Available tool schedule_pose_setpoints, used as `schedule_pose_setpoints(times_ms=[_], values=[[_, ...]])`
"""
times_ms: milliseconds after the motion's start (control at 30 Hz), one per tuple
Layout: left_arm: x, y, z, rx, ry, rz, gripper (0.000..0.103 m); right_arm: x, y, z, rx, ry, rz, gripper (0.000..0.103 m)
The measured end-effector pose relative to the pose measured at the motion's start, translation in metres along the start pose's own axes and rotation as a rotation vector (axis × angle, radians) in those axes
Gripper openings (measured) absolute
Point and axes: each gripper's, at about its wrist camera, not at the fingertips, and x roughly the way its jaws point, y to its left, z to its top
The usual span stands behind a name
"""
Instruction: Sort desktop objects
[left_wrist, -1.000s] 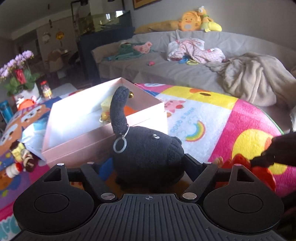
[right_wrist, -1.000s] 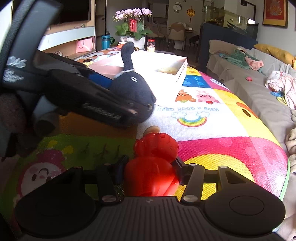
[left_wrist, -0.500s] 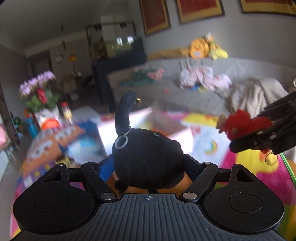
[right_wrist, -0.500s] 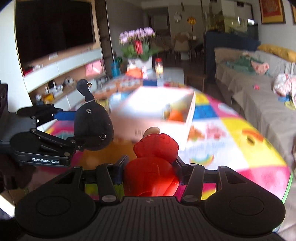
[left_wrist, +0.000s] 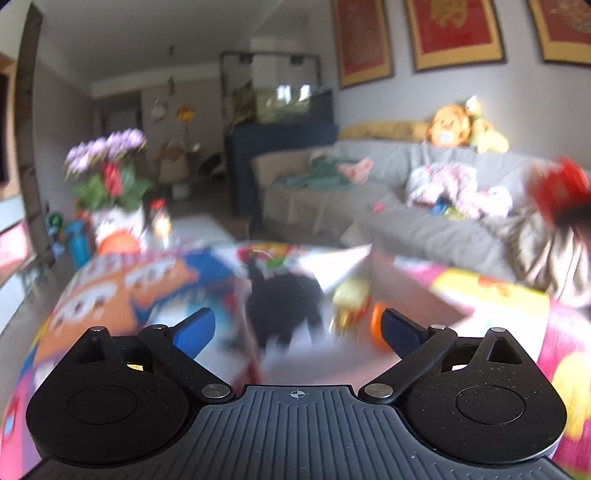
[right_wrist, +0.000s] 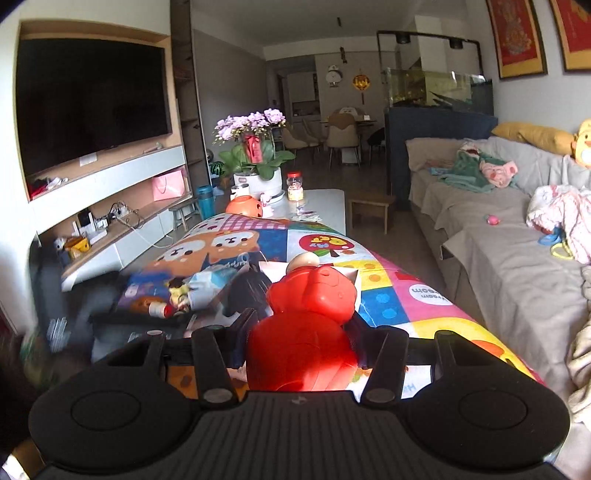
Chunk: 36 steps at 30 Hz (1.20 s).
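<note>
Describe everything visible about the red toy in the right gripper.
The red toy is a glossy, hard-looking plastic figure with a rounded body, a broader lumpy head and a pale knob on top. It stands upright, facing away from the camera, clamped at its lower body between the right gripper's fingers, above the colourful mat. In the left wrist view it is a red blur.

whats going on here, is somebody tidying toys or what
A person with a gripper in each hand is sorting toys on a colourful cartoon-print mat. The left gripper is opening, and the black plush toy sits blurred beyond its fingers, over the pale box. The right gripper is shut on a red plastic figure.
</note>
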Motion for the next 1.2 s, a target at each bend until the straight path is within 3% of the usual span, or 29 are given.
schedule_pose_setpoints(times_ms=[200,367,500,700,767,833,967,1067,1200], values=[[-0.01,0.016,-0.05,-0.013,0.13,0.028,0.1,0.072,-0.01,0.025,0.133,0.067,0.076,0.051],[-0.021,0.033,-0.07,-0.044,0.152,0.034,0.101,0.141,-0.005,0.02,0.221,0.142,0.059,0.052],[-0.02,0.046,-0.072,-0.1,0.156,0.063,0.101,0.154,0.004,0.012,0.194,0.157,0.031,0.053],[-0.017,0.056,-0.075,-0.107,0.187,0.171,0.102,0.164,0.025,0.016,0.071,0.176,-0.017,0.055],[-0.019,0.06,-0.075,-0.08,0.182,0.241,0.103,0.169,0.044,0.021,0.004,0.179,-0.004,0.06],[-0.02,0.068,-0.077,-0.105,0.189,0.261,0.103,0.182,0.066,0.03,-0.044,0.2,0.039,0.061],[-0.024,0.081,-0.081,-0.188,0.184,0.241,0.103,0.234,0.105,0.055,-0.05,0.291,0.113,0.069],[-0.026,0.086,-0.082,-0.226,0.178,0.231,0.103,0.289,0.132,0.072,-0.061,0.339,0.092,0.069],[-0.029,0.09,-0.084,-0.258,0.174,0.224,0.103,0.361,0.161,0.083,-0.11,0.366,-0.015,0.053]])
